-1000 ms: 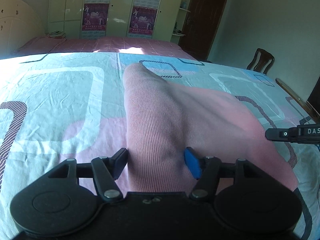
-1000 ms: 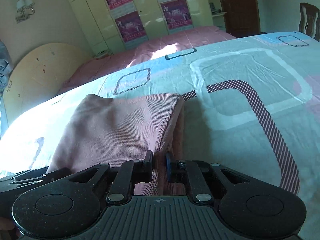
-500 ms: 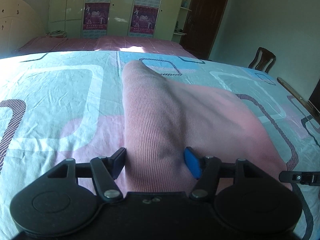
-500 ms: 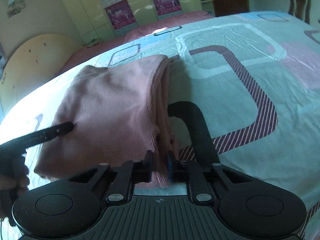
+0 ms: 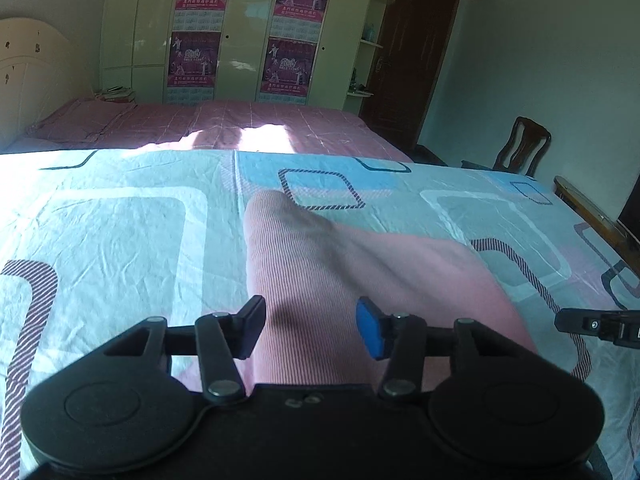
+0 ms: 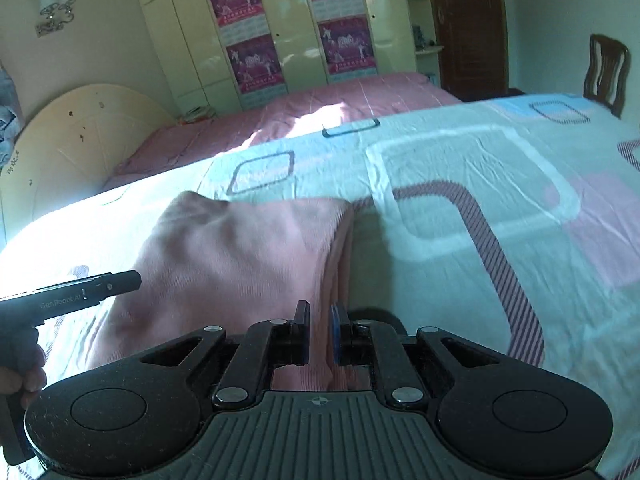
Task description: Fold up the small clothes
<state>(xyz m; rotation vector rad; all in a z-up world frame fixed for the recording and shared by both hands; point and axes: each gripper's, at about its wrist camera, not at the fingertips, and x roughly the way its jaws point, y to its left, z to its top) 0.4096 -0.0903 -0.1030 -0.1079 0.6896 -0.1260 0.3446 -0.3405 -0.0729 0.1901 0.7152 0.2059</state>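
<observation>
Sunlit bedroom: postered cream wardrobe [image 5: 240, 32], dark door [image 5: 412, 60], wooden chair [image 5: 524, 146].

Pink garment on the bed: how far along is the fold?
Done: the pink garment lies doubled on the patterned bedsheet, stacked layers showing along its right edge. In hand: the right tool is nearly shut on that near edge; the left tool is open, its fingers either side of the cloth. Left: releasing, and possibly another fold; I can't tell.
</observation>
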